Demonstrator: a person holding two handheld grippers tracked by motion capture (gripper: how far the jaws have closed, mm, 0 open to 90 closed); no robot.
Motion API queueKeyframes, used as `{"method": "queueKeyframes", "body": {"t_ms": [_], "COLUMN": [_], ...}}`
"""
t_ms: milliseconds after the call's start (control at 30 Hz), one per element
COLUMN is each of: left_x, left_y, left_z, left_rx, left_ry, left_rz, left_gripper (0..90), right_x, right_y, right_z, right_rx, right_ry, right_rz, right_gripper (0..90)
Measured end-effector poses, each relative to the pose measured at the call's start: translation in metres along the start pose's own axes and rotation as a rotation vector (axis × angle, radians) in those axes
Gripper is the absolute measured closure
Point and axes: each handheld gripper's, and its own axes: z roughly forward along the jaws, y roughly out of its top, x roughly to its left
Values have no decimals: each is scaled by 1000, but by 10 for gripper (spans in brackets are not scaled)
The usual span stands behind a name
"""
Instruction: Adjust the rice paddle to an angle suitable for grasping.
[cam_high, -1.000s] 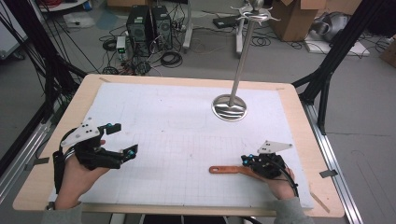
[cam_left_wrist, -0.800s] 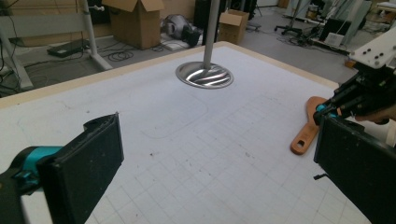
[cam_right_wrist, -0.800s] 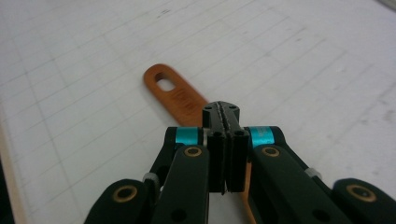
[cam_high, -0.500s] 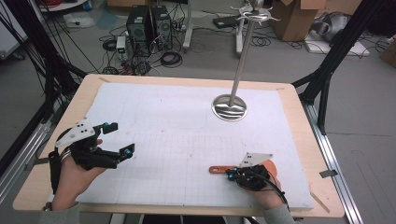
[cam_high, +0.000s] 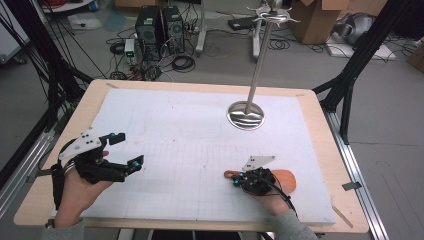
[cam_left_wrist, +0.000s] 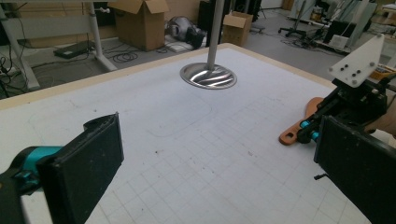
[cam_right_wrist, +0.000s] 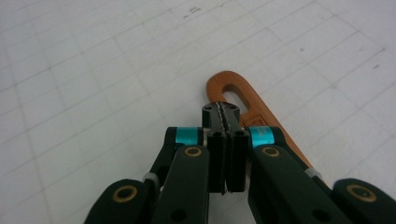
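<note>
The right gripper (cam_high: 239, 179), jaws pressed together, is hovering over the flat orange wooden spatula's (cam_high: 285, 178) handle; next, it needs opening to grasp it.

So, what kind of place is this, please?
Probably a lab or workshop set up for recording. A white grid-marked work table stands inside a black frame, and computer towers, loose cables and cardboard boxes sit on the grey floor behind it.

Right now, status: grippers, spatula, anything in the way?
Left gripper open, hovering over mat, holding nothing. Right gripper shut, above wooden spatula handle, no grip seen. Spatula flat on mat. Metal stand far off; nothing in the way.
</note>
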Motion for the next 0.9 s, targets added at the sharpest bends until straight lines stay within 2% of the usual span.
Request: {"method": "queueKeyframes", "body": {"t_ms": [333,433,600,767,900], "left_x": [2,1,1,1,1], "left_y": [0,0,0,-1,-1], "left_z": [-4,-4,-3,-1,-2], "left_rx": [-8,-5,-5,2,1], "left_ry": [7,7,2,2,0], "left_rz": [-3,1,-1,1,0], "left_gripper": [18,19,19,19,19], "right_x": [-15,-24,-37,-44,-51], "right_y": [14,19,22,28,29], "right_z": [12,16,19,21,22], "right_rx": [0,2,1,22,13], "right_ry": [-16,-40,-27,-84,-98], "right_rz": [32,49,99,88,108], "right_gripper": [895,895,895,895,895]}}
